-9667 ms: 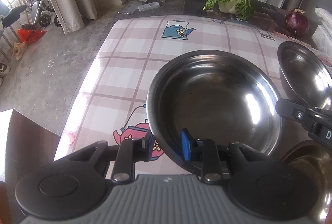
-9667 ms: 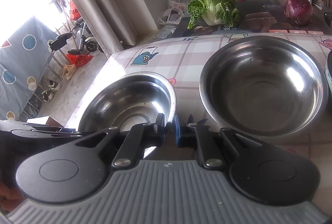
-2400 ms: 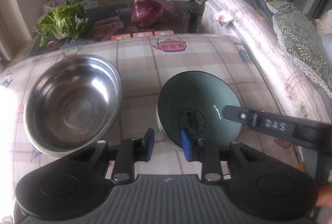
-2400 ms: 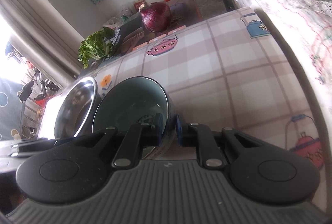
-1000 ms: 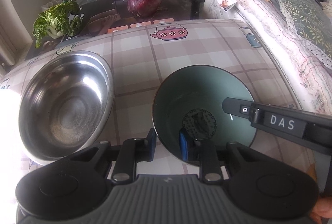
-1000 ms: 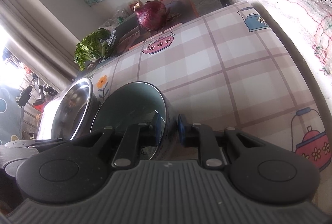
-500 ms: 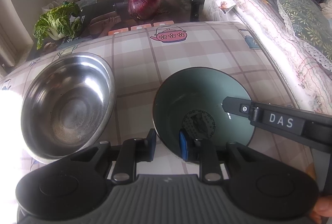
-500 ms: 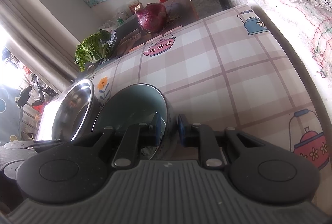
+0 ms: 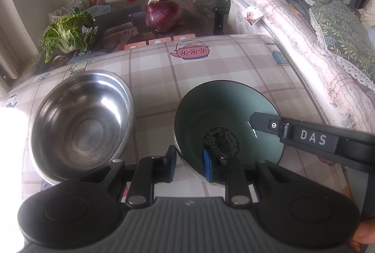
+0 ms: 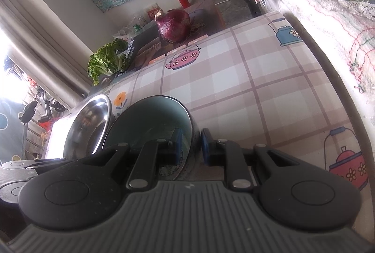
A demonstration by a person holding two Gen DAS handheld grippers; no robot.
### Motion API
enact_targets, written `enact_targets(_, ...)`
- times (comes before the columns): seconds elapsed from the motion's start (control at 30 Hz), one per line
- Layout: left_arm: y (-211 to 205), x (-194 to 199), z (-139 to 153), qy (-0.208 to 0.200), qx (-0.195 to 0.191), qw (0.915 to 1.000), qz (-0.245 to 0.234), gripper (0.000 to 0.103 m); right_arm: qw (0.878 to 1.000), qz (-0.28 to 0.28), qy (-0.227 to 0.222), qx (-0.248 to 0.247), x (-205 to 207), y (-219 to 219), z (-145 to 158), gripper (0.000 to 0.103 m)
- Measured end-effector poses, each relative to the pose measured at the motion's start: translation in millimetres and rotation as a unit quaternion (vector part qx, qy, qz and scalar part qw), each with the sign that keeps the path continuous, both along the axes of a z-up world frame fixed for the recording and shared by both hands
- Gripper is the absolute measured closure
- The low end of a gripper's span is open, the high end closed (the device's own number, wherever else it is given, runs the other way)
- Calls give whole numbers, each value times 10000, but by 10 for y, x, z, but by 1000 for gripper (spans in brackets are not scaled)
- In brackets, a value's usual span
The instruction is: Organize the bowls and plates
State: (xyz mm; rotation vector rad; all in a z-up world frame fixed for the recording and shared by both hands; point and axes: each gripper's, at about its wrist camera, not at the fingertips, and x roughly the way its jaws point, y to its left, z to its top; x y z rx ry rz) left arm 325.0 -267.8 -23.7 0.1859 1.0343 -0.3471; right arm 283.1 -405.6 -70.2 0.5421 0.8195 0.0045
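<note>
Straddling each hand-held gripper: green bowl rim

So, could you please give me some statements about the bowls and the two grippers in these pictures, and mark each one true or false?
1. Both grippers grip the rim of the green bowl. True: the left gripper and the right gripper each have one finger inside it and one outside.
2. The steel bowl is stacked inside the green bowl. False: it stands beside it on the checked tablecloth.
3. The green bowl holds soup. False: it is empty.
4. A red cabbage lies beyond the table's far edge. True.
5. The leafy greens lie in the steel bowl. False: they lie beyond the table.
</note>
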Motion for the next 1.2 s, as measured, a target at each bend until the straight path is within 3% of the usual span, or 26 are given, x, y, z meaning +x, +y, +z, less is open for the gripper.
enact_targets(0.6,340,-113,432,-294,-301,9989,190,78,9992,114,-315,-237,-33,243,526,86)
enact_targets(0.93,868,-3,675,-522,-412,9958,630,78,9974,469,-475,-264,194,699,787,86)
enact_targets(1.2,1336,253,629,-519,-285,9923,1085,78,9951,856,-469,-161,566,1207,770,86)
